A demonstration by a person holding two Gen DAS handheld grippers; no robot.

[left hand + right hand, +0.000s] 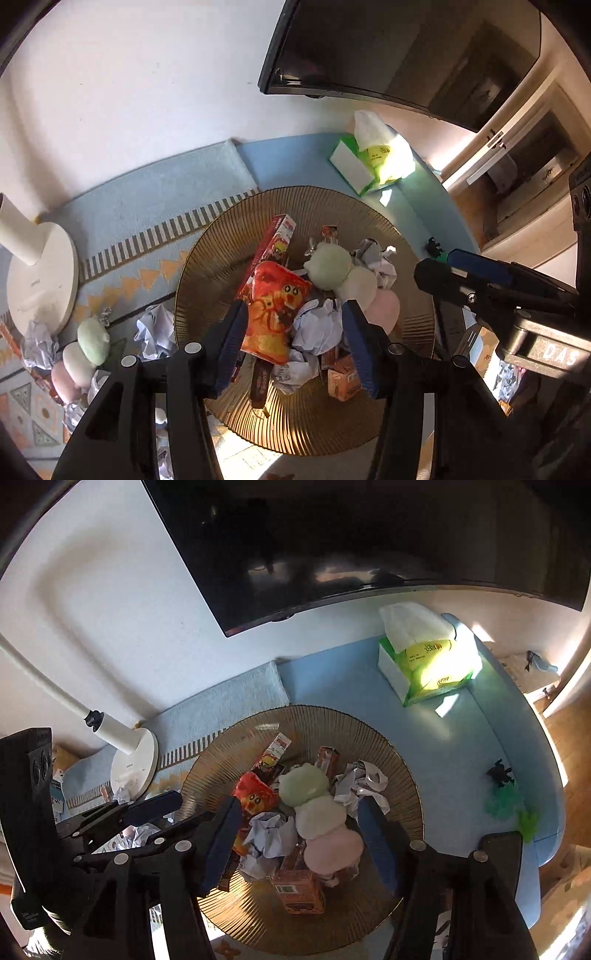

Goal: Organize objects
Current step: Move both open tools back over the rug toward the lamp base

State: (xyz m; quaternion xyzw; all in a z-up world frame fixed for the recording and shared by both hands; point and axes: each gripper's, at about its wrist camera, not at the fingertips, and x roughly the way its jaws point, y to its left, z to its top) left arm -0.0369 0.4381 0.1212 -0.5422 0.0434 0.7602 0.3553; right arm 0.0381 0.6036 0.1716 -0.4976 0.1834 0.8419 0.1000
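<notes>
A round gold ribbed tray (207,258) (399,775) holds a heap of things. In it lie a red snack bag (275,306) (256,794), a long red box (275,240), crumpled paper (319,326) (271,834), a green, white and pink dango plush (330,264) (319,812) and a small orange carton (341,380) (299,890). My left gripper (295,332) (192,808) hovers open over the bag and paper, gripping nothing. My right gripper (299,830) (436,264) is open over the plush and paper, also with nothing in it.
On the patterned blue cloth left of the tray lie a second dango plush (86,350) and more crumpled paper (155,328). A white lamp base (40,273) (135,764) stands at far left. A green tissue box (373,162) (424,664) and a wall screen (332,554) are behind. A small black figure (498,773) sits to the right.
</notes>
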